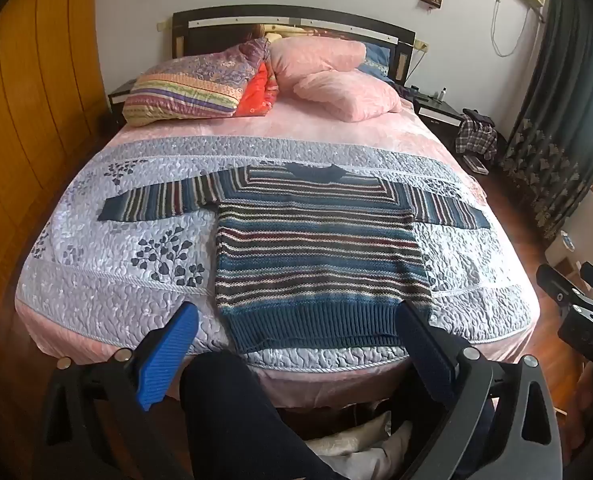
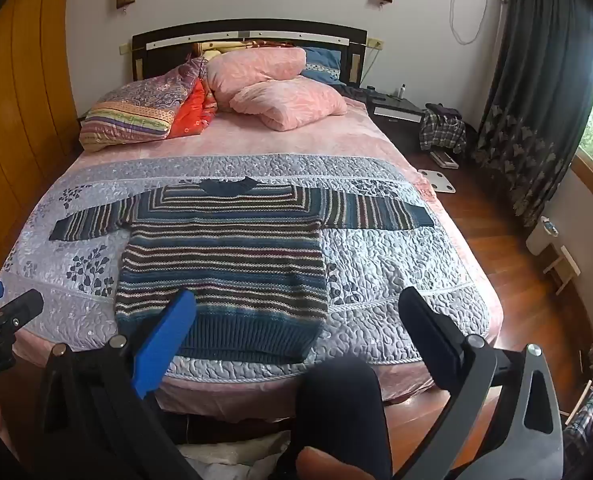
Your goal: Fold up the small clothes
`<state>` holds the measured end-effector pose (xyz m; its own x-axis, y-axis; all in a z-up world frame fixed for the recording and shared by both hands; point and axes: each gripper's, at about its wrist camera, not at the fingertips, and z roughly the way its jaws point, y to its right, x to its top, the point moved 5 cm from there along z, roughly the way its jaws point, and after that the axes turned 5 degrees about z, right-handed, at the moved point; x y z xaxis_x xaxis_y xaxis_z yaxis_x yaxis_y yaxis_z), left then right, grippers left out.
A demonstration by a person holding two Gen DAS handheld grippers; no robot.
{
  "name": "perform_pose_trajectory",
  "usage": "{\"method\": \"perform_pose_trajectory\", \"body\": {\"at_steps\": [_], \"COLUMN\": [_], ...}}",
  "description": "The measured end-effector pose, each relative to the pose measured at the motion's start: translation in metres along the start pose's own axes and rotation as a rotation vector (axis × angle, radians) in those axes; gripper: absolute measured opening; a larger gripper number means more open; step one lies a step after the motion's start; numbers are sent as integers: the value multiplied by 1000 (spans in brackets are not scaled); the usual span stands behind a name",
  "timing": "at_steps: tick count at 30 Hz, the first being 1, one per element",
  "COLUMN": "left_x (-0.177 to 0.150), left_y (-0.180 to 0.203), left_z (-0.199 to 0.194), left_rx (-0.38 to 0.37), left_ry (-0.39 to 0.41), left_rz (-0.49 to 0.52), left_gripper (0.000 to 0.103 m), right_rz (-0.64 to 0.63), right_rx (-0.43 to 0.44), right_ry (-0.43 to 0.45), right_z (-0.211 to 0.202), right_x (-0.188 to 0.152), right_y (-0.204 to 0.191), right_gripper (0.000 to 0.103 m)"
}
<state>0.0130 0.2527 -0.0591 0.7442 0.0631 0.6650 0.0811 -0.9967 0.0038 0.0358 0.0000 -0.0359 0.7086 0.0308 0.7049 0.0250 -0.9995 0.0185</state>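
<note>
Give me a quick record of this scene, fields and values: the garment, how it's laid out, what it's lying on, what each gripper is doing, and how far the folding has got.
garment: striped knit sweater
layout: flat, both sleeves spread sideways, collar toward the headboard, hem toward the camera
surface: grey quilted cover on the bed
left gripper: open, holding nothing, near the hem
right gripper: open, holding nothing, near the hem
fold progress: none visible yet
other: pink pillows and a folded patterned quilt by the headboard
</note>
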Motion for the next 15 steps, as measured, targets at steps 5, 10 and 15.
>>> {"method": "perform_pose_trajectory", "body": {"at_steps": [5,10,15], "left_x": [0,0,1], "left_y": [0,0,1], "left_z": [0,0,-2], "left_rx": [-8,-7,-3], "left_ry": [2,4,9], "left_rz": [-5,-5,-3], "left_gripper": [99,99,99], "right_rz": [-1,-1,-2], "right_rx": [2,2,2], "right_ry": [3,1,7], "right_z": [1,4,0], "right_x": [0,2,1], "right_y": [0,3,-1], "right_gripper": [100,100,100]}}
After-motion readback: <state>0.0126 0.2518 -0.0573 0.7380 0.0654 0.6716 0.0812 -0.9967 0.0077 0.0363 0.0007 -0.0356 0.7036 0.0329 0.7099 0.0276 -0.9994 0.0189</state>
